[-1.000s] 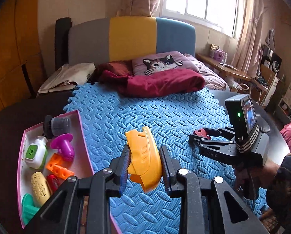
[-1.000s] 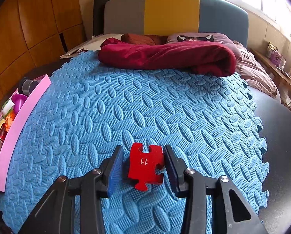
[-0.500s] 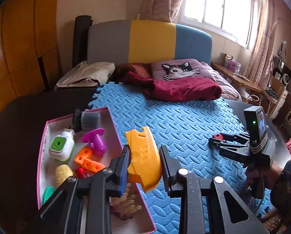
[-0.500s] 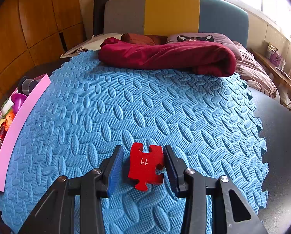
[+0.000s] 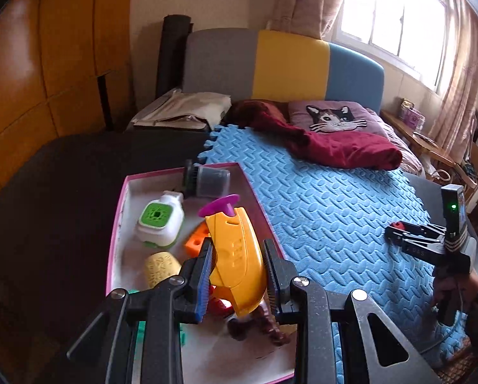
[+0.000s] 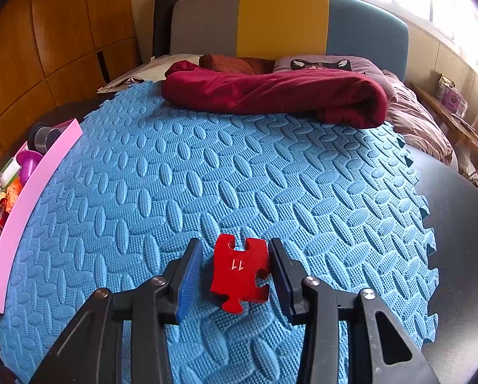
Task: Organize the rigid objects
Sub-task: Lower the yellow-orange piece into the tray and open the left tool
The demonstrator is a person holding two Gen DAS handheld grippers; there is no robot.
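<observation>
Blue mat [image 6: 271, 176]; red puzzle piece [image 6: 239, 273], "11" printed.

Left gripper [image 5: 239, 275] clamped shut — right gripper [image 6: 237, 268] likewise closed.

Left gripper [image 5: 239, 275] clamps the yellow toy piece [image 5: 235, 256] above the pink-rimmed box [image 5: 119, 211], over a green-and-white gadget [image 5: 159, 220], purple piece [image 5: 219, 206] and orange block [image 5: 195, 240]; right gripper [image 5: 391, 233] hovers over the blue mat [image 5: 328, 211].

Bed w/ blue foam mat [image 6: 239, 166]; on mat: pink box [image 5: 119, 224], maroon blanket [image 6: 271, 92].
</observation>
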